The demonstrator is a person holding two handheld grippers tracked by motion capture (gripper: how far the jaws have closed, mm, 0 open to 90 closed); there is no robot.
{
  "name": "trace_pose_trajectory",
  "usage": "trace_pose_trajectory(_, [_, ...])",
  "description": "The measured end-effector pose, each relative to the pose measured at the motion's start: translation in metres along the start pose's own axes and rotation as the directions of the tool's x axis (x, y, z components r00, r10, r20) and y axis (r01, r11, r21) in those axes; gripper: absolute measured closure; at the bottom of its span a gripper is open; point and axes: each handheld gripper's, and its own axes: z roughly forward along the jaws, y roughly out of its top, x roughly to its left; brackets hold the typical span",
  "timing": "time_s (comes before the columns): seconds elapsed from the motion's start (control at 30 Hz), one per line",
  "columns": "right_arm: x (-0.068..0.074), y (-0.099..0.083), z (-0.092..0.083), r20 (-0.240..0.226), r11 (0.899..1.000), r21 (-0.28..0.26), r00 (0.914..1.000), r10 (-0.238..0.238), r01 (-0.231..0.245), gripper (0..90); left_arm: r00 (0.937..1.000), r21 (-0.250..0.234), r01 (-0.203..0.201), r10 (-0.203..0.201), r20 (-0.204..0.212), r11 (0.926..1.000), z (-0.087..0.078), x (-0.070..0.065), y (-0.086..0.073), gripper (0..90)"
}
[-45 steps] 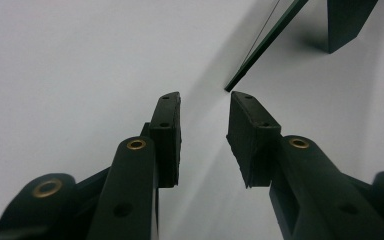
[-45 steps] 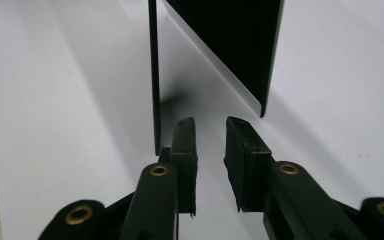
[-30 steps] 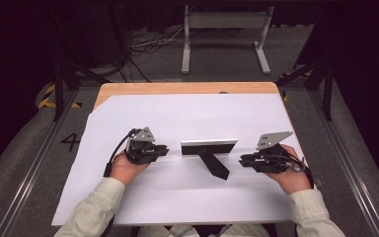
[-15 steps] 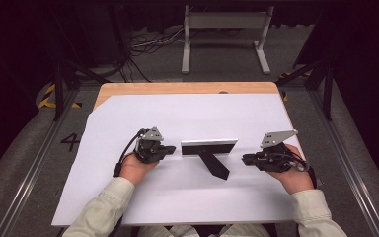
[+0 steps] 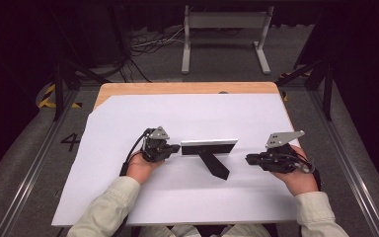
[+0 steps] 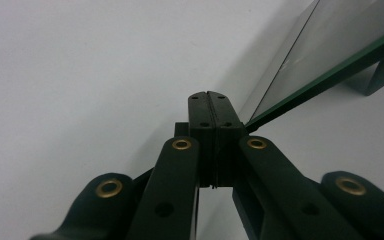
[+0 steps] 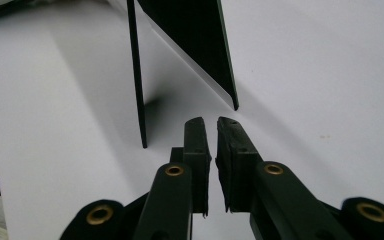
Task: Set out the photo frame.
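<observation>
Both grippers sit low on the white sheet (image 5: 128,197) that covers the table, one at each end of the standing panel (image 5: 209,146). That panel is a thin glass-fronted plate, upright near the middle of the sheet, propped by a dark strut (image 5: 215,166) that angles toward the person.

The left gripper (image 5: 175,147) is right at the panel's left end, its jaws pressed flat together with nothing between them; in the left gripper view the panel's green-edged corner (image 6: 325,75) runs off just beside the closed tips, close to touching or touching, and I cannot tell which.

The right gripper (image 5: 249,159) hangs back, clearly apart from the panel's right end, jaws nearly together with a narrow slit showing and nothing in it.

The risk, as I judge it: the panel stands on a slim edge and one strut. A sideways nudge from those closed left tips could slide it across the smooth sheet or tip it flat. And if the right gripper comes in nearly closed, it would push the edge rather than straddle it.
</observation>
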Motion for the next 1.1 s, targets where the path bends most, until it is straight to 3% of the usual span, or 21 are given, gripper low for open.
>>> trace_pose_trajectory(0.4, [0.0, -0.006, -0.01, 0.015, 0.999, -0.018, 0.9995, 0.027, -0.027, 83.2, 0.9995, 0.028, -0.024, 0.023, 0.022, 0.9993, 0.015, -0.005, 0.002, 90.0])
trace_pose_trajectory(0.6, [0.0, -0.004, -0.012, 0.005, 0.999, -0.035, 0.9995, 0.032, -0.032, 83.1, 0.9984, 0.032, 0.01, -0.012, 0.055, 0.9994, 0.015, -0.002, 0.001, 90.0])
trace_pose_trajectory(1.1, [0.001, -0.001, -0.02, 0.004, 0.997, -0.053, 0.9984, 0.056, -0.056, 82.9, 0.9898, 0.081, -0.087, 0.077, 0.119, 0.9929, 0.014, -0.016, 0.004, 90.0])
